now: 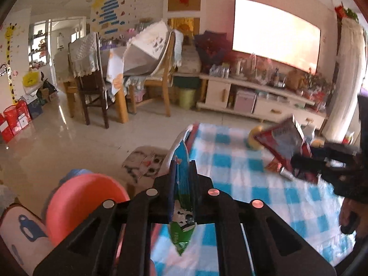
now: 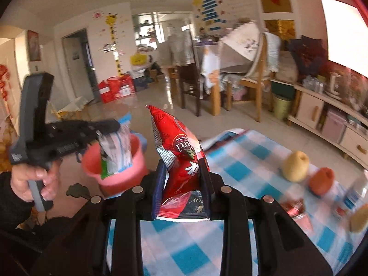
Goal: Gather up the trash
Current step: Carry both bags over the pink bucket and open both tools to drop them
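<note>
Wrappers are in both tongs, so I judge the step in hand is carrying them to the round pink plastic bucket (image 2: 115, 168) off the table's left edge. To do it well I would bring each wrapper squarely over the rim before letting go, one hand at a time. My left gripper (image 1: 182, 161) is pinched fully shut on a flat blue-and-green foil wrapper (image 1: 181, 197), which hangs at the bucket's mouth. My right gripper (image 2: 184, 172) is partly closed, clamping a crumpled red snack bag (image 2: 177, 145) above the blue-and-white checked tablecloth (image 2: 241, 161).
</note>
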A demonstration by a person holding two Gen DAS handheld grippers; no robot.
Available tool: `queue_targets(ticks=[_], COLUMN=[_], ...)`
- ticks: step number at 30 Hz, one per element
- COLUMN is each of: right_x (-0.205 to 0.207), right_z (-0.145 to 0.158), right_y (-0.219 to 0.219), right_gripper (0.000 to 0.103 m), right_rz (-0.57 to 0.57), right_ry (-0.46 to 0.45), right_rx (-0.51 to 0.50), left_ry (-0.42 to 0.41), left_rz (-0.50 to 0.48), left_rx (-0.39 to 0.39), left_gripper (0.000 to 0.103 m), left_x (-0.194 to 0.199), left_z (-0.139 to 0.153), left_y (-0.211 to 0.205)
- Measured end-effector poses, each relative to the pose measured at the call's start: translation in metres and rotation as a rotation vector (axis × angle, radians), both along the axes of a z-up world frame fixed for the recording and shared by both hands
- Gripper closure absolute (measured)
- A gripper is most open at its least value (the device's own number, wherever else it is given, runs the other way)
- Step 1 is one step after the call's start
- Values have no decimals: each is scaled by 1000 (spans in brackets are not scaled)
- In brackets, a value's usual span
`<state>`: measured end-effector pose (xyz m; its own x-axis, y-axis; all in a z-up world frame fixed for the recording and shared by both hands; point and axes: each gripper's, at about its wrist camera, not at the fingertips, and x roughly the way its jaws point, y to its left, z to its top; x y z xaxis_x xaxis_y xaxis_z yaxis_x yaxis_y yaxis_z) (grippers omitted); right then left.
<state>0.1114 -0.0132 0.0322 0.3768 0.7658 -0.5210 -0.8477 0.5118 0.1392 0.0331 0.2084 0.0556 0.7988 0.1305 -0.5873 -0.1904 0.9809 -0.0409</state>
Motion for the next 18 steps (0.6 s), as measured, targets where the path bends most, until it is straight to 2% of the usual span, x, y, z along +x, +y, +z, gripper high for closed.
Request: queue_targets(ticks=[5, 11, 18], right_x=[-3, -7, -22], right_z=[-8, -11, 5], right_y=[25, 72, 170], right_gripper=[73, 73, 73], right_rz=[33, 105, 236], right_ry=[32, 56, 71], right_rx=[-10, -20, 21], left_ry=[6, -25, -60], left_rz=[25, 74, 158], left_rx=[-41, -45, -14], left_gripper=[93, 93, 93], left_x=[-12, -31, -47], left_z=[-7, 6, 35], left_y=[21, 55, 122])
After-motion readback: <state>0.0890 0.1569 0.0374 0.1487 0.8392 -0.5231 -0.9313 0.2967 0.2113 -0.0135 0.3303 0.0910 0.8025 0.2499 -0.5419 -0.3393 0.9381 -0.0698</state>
